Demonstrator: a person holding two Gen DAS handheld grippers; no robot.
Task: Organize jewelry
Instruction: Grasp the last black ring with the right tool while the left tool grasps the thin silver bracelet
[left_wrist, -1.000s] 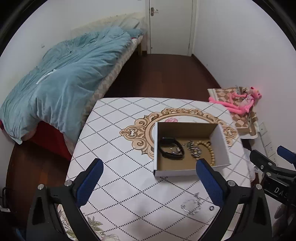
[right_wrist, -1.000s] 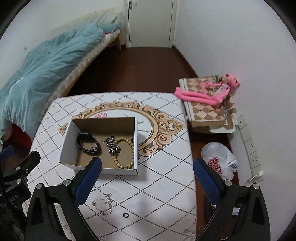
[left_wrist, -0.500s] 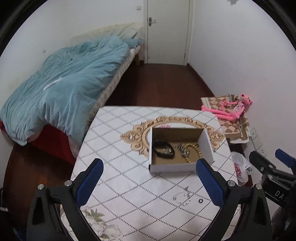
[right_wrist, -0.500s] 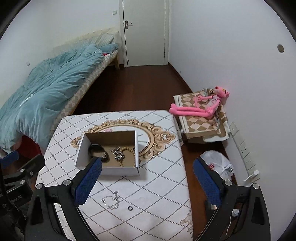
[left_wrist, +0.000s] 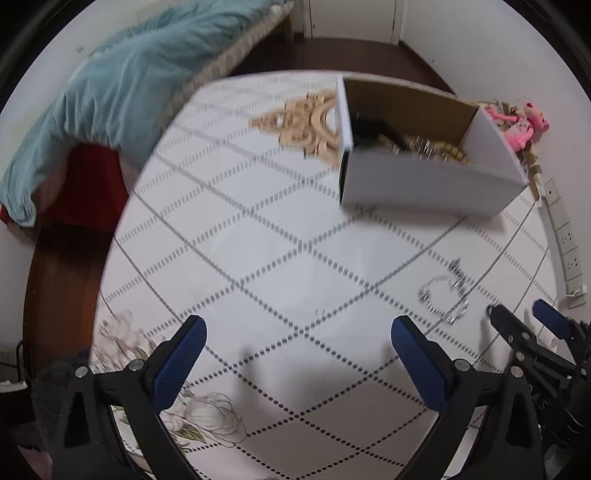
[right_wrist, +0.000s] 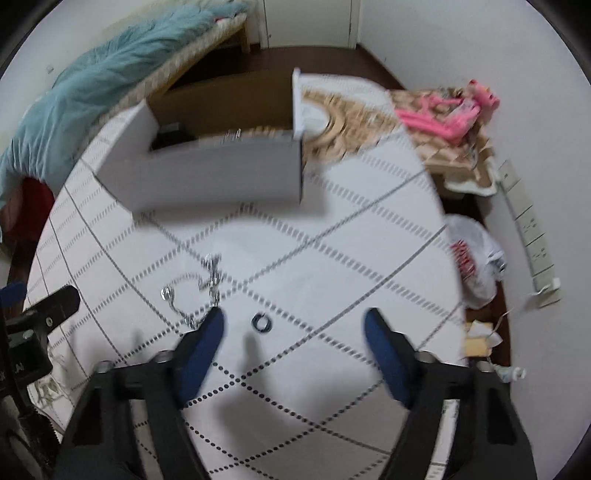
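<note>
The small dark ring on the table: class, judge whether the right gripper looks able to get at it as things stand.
Probably yes. The ring lies flat on the bare tablecloth, just ahead of the right gripper, whose jaws stand open and empty. Only the silver chain lies close, off to the left.

The room light was even and fairly soft, coming from overhead. Just ahead of each pair of jaws, soft grey shadows lay on the white desk (left_wrist: 280, 258). Both views were smeared by motion blur; beyond the jaws the box (right_wrist: 207, 177) and the desk's dotted lines streaked. Fisheye bending curved everything near the edges, where dark corners closed in. No harsh glare showed.
</note>
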